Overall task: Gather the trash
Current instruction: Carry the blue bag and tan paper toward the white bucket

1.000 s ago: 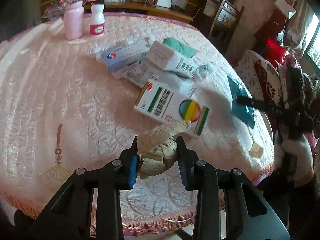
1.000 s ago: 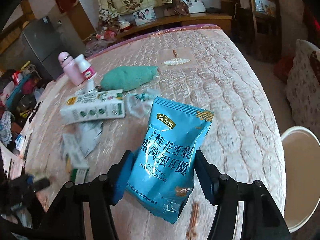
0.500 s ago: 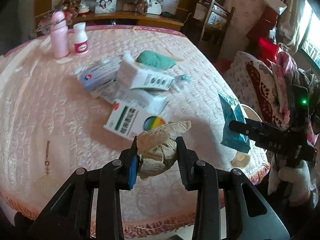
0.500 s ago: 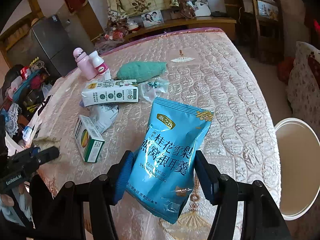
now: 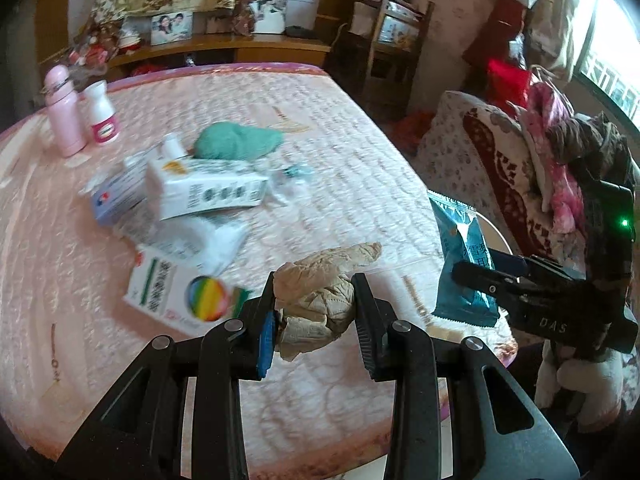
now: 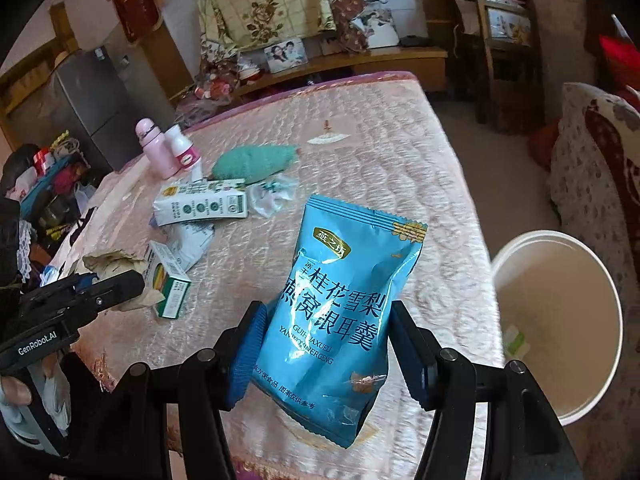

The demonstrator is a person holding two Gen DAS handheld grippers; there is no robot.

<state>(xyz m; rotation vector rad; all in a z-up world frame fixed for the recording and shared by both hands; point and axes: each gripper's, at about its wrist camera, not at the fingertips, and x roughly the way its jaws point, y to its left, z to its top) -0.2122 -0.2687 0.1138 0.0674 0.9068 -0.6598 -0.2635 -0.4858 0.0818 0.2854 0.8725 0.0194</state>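
Note:
My left gripper [image 5: 315, 312] is shut on a crumpled beige paper wad [image 5: 320, 292], held above the near edge of the pink quilted table [image 5: 340, 140]. In the right wrist view, the right gripper [image 6: 326, 344] is shut on a blue snack packet [image 6: 340, 304] lifted over the table's right edge. From the left wrist view the same blue snack packet [image 5: 464, 264] shows at the right. A white trash bin [image 6: 560, 320] stands on the floor just right of the table. Boxes remain on the table: a rainbow-marked box [image 5: 180, 292] and a white-green box [image 5: 208, 192].
A pink bottle [image 5: 64, 116], a white bottle [image 5: 102, 114] and a green cloth [image 5: 236, 142] sit farther back on the table. A patterned armchair [image 5: 500, 160] piled with clothes stands to the right. A wooden shelf and chair line the back wall.
Both grippers have pulled back and risen slightly toward the table's near right edge with their loads. The white bin has come fuller into the right wrist view.

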